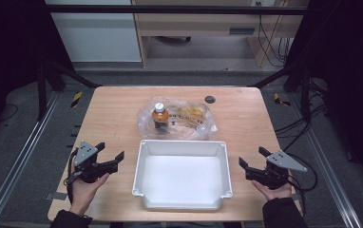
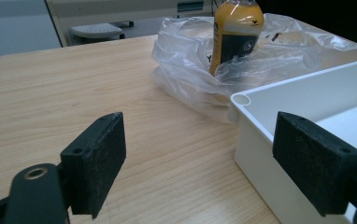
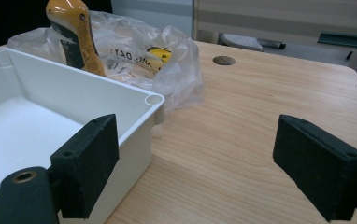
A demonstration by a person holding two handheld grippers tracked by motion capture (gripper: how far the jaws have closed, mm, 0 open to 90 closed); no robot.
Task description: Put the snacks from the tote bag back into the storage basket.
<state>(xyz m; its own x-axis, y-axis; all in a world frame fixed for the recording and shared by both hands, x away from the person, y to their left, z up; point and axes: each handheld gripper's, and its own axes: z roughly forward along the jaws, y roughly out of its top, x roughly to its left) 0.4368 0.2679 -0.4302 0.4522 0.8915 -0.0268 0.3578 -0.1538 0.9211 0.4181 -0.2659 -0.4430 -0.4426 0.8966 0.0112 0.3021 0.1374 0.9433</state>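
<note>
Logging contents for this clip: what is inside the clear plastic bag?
An upright orange bottle stands in the plastic bag, with a yellow item beside it. Crumpled film blurs that item, so its kind is unclear.

White bin [image 3: 120, 100], orange bottle [image 3: 74, 32] in plastic bag [image 3: 167, 70], wooden table [image 3: 242, 130]

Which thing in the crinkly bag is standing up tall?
The orange bottle with the white cap stands upright in the clear plastic bag. The yellow packet beside it lies flat.
</note>
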